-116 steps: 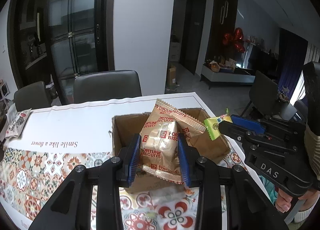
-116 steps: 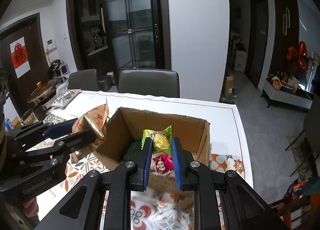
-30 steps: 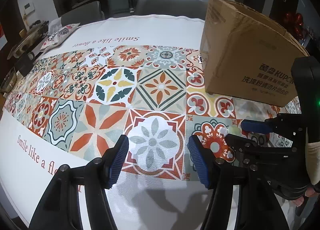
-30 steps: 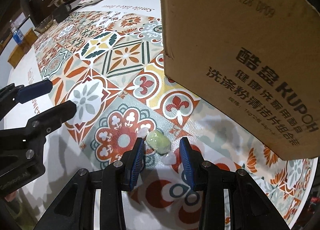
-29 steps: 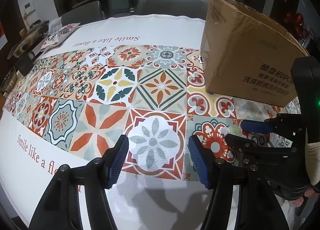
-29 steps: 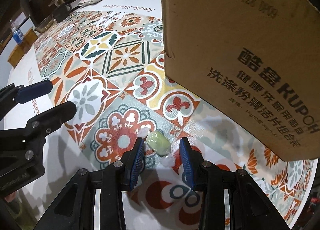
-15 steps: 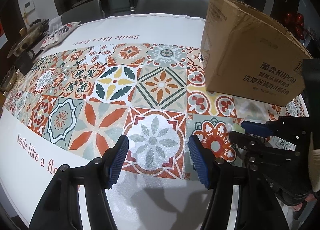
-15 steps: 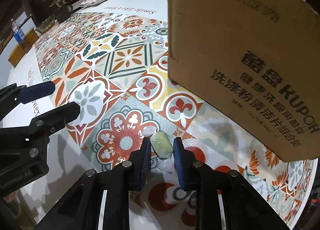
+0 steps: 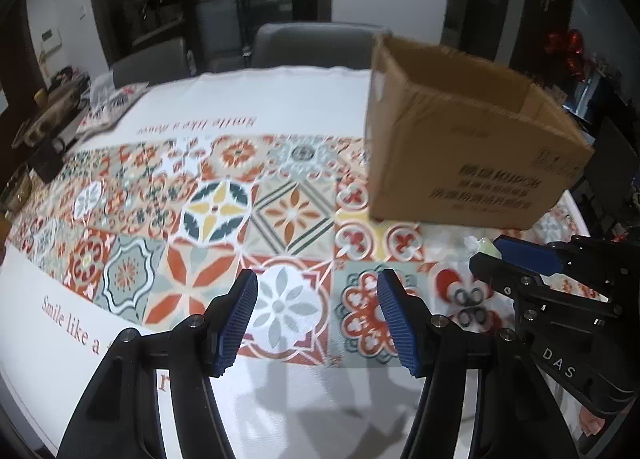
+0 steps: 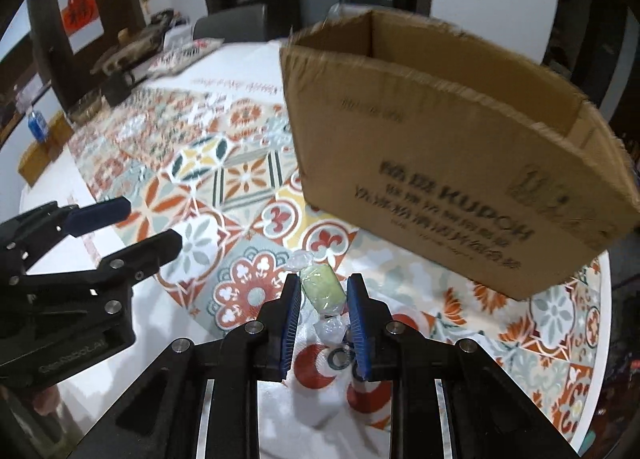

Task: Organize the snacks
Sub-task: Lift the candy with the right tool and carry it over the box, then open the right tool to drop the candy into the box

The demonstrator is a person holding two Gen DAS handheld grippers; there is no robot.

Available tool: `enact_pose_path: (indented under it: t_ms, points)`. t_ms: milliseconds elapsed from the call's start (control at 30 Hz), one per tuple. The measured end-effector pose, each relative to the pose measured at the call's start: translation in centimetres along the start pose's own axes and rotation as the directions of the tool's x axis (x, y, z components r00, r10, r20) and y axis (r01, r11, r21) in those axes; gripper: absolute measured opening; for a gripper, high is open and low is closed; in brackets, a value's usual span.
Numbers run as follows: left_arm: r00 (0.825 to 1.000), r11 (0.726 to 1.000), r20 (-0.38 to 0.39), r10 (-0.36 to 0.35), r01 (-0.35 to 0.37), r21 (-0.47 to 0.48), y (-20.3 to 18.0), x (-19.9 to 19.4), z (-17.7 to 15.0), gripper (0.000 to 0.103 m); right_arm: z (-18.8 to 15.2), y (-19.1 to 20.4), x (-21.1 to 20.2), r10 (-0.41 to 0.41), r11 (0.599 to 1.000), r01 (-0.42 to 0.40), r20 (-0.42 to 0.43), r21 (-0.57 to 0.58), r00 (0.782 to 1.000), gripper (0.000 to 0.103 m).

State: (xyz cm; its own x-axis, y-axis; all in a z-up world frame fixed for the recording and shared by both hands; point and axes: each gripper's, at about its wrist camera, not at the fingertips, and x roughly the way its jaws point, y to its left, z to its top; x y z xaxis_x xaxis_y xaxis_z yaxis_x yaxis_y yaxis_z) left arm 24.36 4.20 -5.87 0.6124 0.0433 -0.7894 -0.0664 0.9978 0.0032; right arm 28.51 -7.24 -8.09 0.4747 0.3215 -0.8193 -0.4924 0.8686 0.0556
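My right gripper (image 10: 323,301) is shut on a small pale green candy (image 10: 322,292) in a clear twisted wrapper and holds it above the patterned tablecloth (image 10: 240,175), in front of the open cardboard box (image 10: 448,163). In the left wrist view the right gripper (image 9: 490,253) shows at the right with the candy (image 9: 485,245) at its tips, below the box (image 9: 460,163). My left gripper (image 9: 316,317) is open and empty over the tablecloth (image 9: 224,215); it also shows at the left of the right wrist view (image 10: 124,227). The box's contents are hidden.
A printed snack bag (image 9: 116,105) and dishes (image 9: 44,119) lie at the table's far left. Grey chairs (image 9: 316,43) stand behind the table. A blue bottle (image 10: 38,125) stands on a side surface at left. The table's near edge is white.
My right gripper closed on the green candy and lifted it off the table. Both views rose and tilted up, so more of the box's open top shows. The left gripper stayed open.
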Motion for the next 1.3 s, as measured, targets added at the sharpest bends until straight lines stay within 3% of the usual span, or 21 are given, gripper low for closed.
enact_pose_path:
  t_ms: [633, 1067, 1167, 1300]
  points:
    - [0.986, 0.994, 0.154, -0.059, 0.044, 0.101, -3.9, -6.4, 5.9, 0.065, 2.2, -3.4, -9.4, -0.091, 0.990, 0.069, 0.188, 0.124, 0.978, 0.025]
    - [0.985, 0.986, 0.150, -0.081, 0.056, 0.160, -5.7, -6.8, 11.9, 0.071, 6.2, -6.3, -12.7, -0.187, 0.976, 0.156, 0.217, 0.155, 0.958, 0.025]
    - [0.981, 0.983, 0.157, -0.114, 0.089, 0.162, -6.0, -6.6, 13.1, 0.078, 7.3, -7.2, -12.7, -0.192, 0.973, 0.158, 0.205, 0.168, 0.960, 0.025]
    - [0.981, 0.983, 0.164, -0.101, 0.073, 0.169, -6.5, -6.1, 14.5, 0.090, 8.6, -8.6, -12.2, -0.182, 0.972, 0.147, 0.192, 0.186, 0.964, 0.025]
